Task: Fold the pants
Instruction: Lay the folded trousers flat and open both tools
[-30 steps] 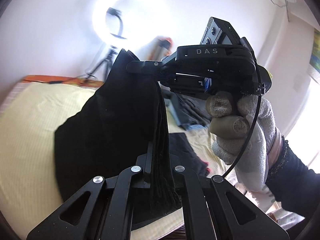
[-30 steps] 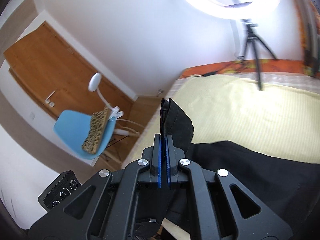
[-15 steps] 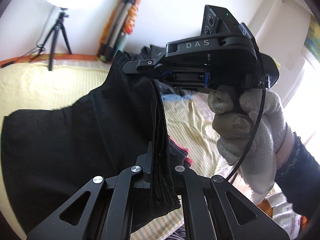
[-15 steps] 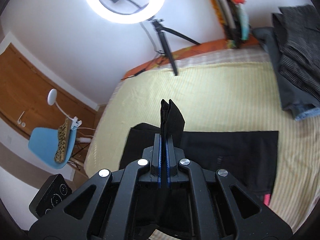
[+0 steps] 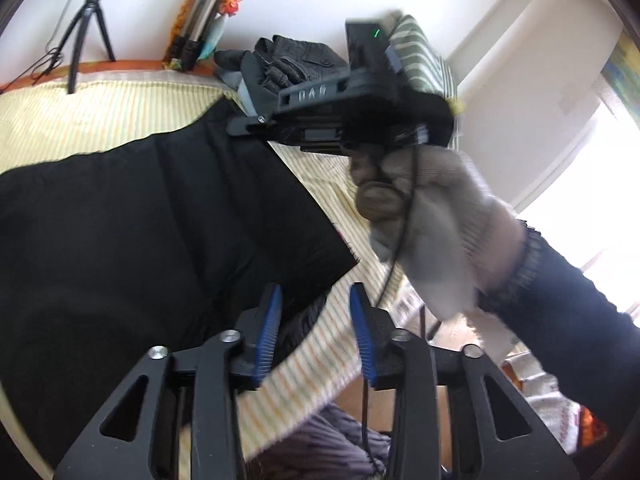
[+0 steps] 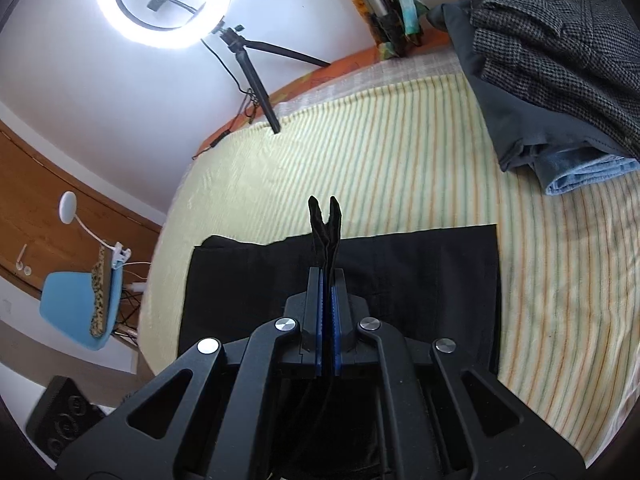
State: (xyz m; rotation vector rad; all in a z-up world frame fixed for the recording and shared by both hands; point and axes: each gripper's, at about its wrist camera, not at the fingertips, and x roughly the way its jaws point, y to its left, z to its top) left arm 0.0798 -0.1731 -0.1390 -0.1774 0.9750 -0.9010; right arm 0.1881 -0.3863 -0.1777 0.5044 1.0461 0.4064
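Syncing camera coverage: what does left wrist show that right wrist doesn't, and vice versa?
Left wrist only: the left gripper open with nothing between its blue pads, the gloved right hand holding the other tool, and a bright window.

Right wrist only: the right gripper shut on a pinch of black fabric, a blue chair and a wooden door.

Both: the black pants spread flat on the striped bedspread, the pile of folded clothes and the tripod.

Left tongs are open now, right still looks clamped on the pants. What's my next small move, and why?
Probably open the right tongs and let go. The left tongs are open and empty, and the pants lie flat, folded on the bed, with only a pinched ridge held up.
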